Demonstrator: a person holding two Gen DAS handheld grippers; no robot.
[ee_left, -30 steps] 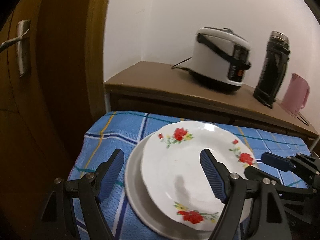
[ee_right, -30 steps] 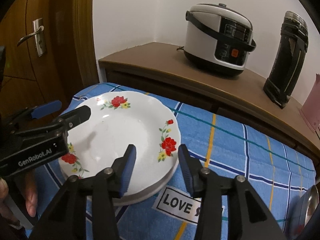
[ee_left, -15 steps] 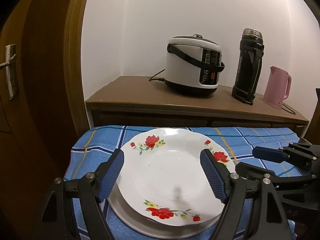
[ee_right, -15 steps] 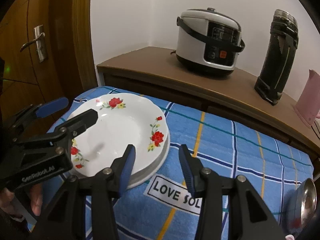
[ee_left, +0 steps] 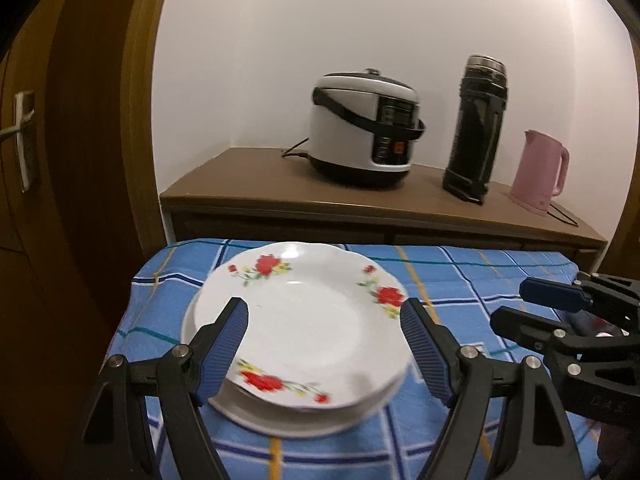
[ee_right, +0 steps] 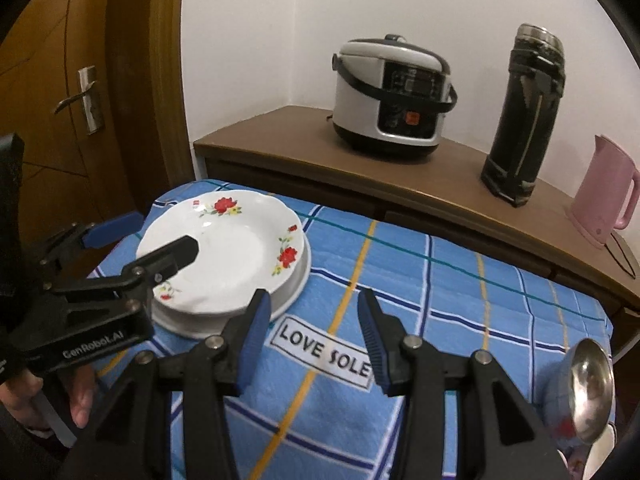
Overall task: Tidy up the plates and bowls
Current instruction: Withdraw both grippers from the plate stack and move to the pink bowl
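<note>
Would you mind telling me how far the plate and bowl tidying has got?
Done: the floral plate sits stacked on a plain white plate on the blue cloth. In hand: nothing; the left claw hangs open over the stack, and the right claw is open and empty. Left: a metal bowl at the cloth's right edge, apart from the stack.

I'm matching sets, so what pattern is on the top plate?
White top plate with red flower sprays round its rim; clearest in the left wrist view.

White red-flowered plate [ee_right: 236, 248], blue plaid cloth [ee_right: 440, 300], pink kettle [ee_right: 604, 194], seemingly black flask [ee_right: 524, 120].
</note>
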